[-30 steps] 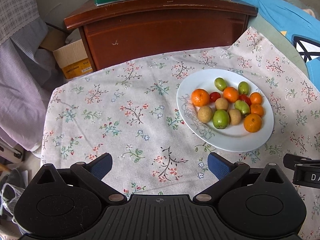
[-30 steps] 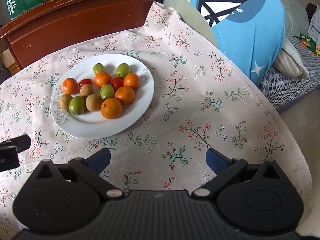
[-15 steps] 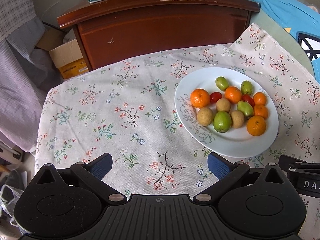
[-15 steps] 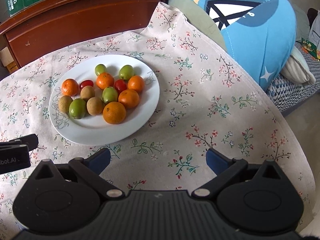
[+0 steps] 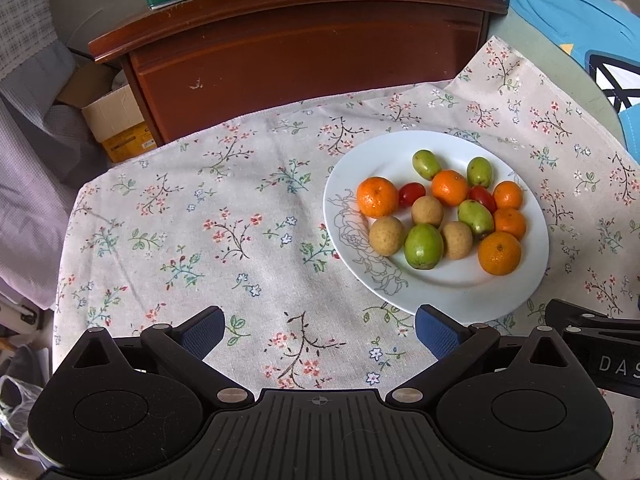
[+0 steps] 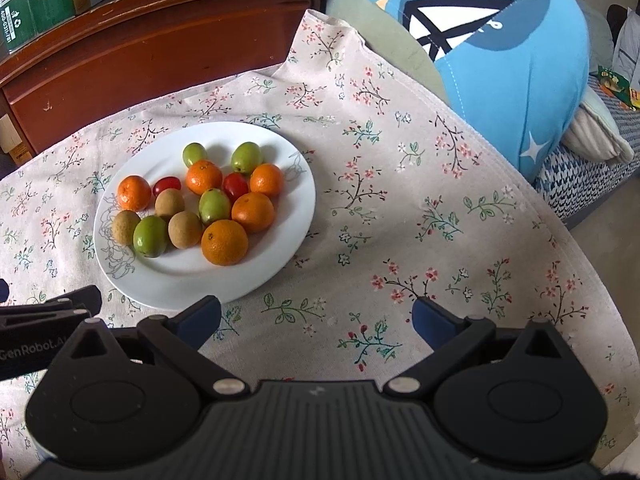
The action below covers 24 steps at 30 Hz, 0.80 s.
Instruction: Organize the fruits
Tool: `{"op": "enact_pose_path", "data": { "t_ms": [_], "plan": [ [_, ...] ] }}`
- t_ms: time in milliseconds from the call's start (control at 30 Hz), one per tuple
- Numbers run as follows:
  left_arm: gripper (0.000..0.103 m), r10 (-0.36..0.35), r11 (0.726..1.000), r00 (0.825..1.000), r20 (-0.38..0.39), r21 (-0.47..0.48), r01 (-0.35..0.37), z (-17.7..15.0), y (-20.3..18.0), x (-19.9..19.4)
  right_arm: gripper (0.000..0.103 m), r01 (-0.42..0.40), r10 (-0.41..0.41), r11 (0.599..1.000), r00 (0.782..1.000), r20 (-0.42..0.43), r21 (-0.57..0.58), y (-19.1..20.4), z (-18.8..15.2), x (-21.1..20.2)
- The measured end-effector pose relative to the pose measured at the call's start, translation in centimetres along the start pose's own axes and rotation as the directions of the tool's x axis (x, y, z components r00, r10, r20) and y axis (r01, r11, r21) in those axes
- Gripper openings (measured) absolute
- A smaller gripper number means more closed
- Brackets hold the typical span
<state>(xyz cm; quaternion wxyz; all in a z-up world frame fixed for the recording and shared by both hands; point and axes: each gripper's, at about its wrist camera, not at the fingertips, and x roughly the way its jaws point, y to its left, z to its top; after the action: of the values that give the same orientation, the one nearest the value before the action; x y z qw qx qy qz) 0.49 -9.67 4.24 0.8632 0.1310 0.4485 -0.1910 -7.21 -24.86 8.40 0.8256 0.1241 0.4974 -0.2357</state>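
Left wrist view shows the left gripper (image 5: 318,330) with jaws wide and empty over the floral tabletop (image 5: 224,240), fruit-filled white plate (image 5: 440,300) at 2 o'clock; right gripper (image 6: 316,320) likewise wide, plate (image 6: 280,264) at 11 o'clock.

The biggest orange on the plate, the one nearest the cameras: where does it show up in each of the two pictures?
Left wrist view: the biggest orange sits right of centre, at the near right end of the fruit pile on the white plate.
Right wrist view: the same orange sits left of centre, at the near edge of the pile.
Shared landmark: the flower line drawing on the plate's rim.
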Motion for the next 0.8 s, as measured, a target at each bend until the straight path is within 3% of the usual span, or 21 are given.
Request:
{"op": "enact_pose_path", "data": {
  "t_ms": [800],
  "plan": [
    [0.102, 0.015, 1.000, 1.000, -0.013, -0.012, -0.015, -0.01, -0.19, 0.45, 0.101, -0.020, 0.020, 1.000, 0.999, 0.033, 0.009, 0.03, 0.07, 0.51]
  ]
}}
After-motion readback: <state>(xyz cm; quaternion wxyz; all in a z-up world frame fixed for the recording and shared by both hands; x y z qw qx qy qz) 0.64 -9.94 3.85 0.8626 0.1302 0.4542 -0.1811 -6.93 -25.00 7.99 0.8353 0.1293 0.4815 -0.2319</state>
